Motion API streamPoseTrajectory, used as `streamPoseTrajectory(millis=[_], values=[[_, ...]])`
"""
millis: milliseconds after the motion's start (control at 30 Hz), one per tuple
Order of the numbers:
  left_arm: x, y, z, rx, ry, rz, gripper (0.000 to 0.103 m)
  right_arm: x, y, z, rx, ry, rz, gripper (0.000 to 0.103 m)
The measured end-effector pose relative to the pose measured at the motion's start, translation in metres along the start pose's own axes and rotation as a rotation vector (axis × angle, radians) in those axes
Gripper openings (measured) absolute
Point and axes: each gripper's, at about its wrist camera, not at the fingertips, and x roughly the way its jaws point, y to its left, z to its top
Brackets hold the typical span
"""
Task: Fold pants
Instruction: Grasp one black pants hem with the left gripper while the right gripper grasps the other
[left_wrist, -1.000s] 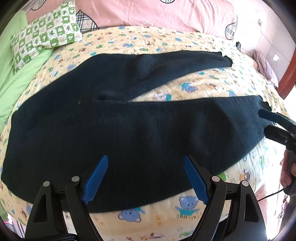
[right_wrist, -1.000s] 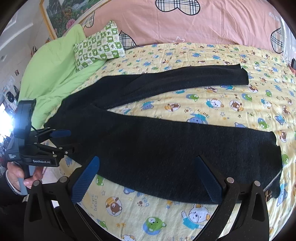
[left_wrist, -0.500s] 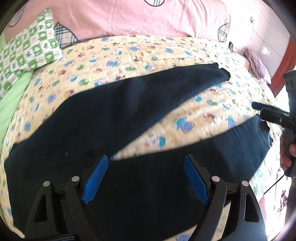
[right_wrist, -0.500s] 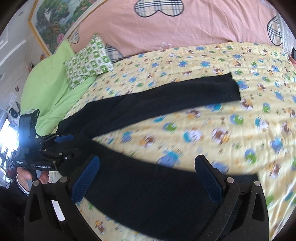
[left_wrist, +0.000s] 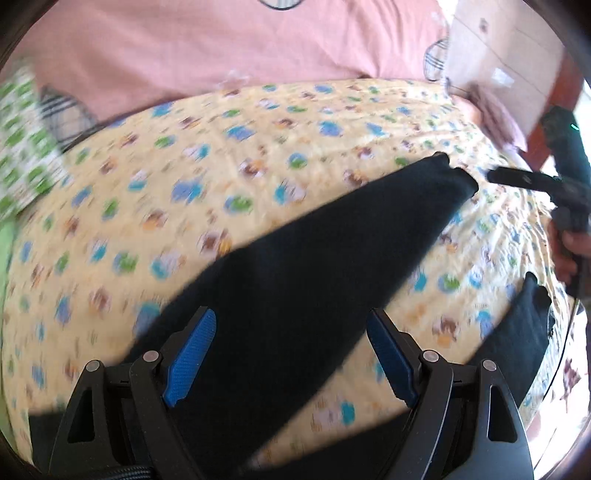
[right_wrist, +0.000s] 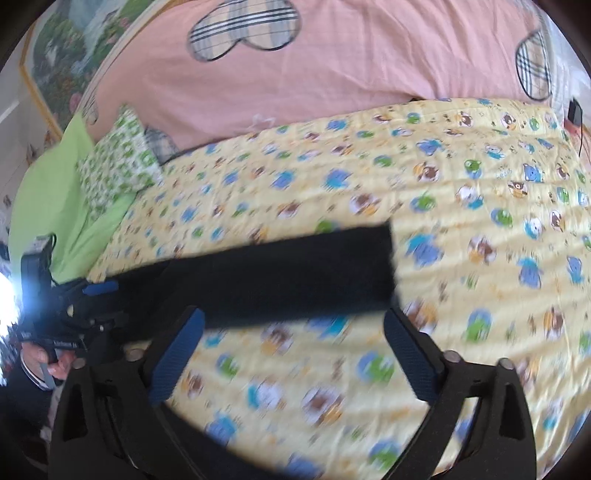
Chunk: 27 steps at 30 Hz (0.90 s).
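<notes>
Black pants (left_wrist: 314, 258) lay on the bed (left_wrist: 258, 155) beyond both grippers' fingers; left gripper (left_wrist: 291, 354) released, right gripper (right_wrist: 291, 354) released, just narrowing, nothing between.

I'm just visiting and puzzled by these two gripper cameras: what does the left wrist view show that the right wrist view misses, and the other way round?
Only the left wrist view shows the cuff of the nearer leg and reddish wooden furniture at the right edge.

Only the right wrist view shows the framed landscape picture on the wall and the green blanket.

Both show the dark pants spread on the yellow cartoon-print quilt, the pink bedding behind, the green checkered pillow, and the other hand's gripper: the right gripper in the left view, the left gripper in the right.
</notes>
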Motion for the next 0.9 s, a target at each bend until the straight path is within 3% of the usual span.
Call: streamPoseTrajectory(millis=[100,267,433,500,600,633,667,733,767,900], values=[[0.019,0.008,0.022,0.035,0.024,-0.056,0.084,0.014,-0.025,0.021,0.065,0.006,-0.003,0.081],[0.055,0.017,0.049,0.094,0.089,-0.143,0.084,0.038,-0.05,0.047,0.095,0.039,-0.028,0.075],[0.089,0.023,0.06,0.113,0.146,-0.104,0.084,0.065,-0.055,0.061,0.088,0.108,-0.016,0.072],[0.1,0.025,0.062,0.115,0.18,-0.126,0.082,0.073,-0.055,0.062,0.084,0.132,-0.009,0.055],[0.108,0.022,0.062,0.123,0.211,-0.163,0.064,0.081,-0.052,0.061,0.064,0.154,-0.008,0.032],[0.107,0.017,0.061,0.139,0.218,-0.189,0.051,0.081,-0.05,0.06,0.051,0.152,-0.01,0.026],[0.105,0.014,0.06,0.148,0.219,-0.201,0.044,0.079,-0.05,0.061,0.048,0.146,-0.003,0.015],[0.098,0.004,0.058,0.181,0.205,-0.207,0.011,0.072,-0.05,0.061,0.049,0.12,0.016,0.011],[0.094,0.001,0.056,0.187,0.199,-0.209,0.005,0.068,-0.049,0.061,0.044,0.108,0.021,0.009],[0.06,-0.009,0.045,0.186,0.138,-0.236,0.005,0.046,-0.047,0.058,0.031,0.06,0.05,0.007]])
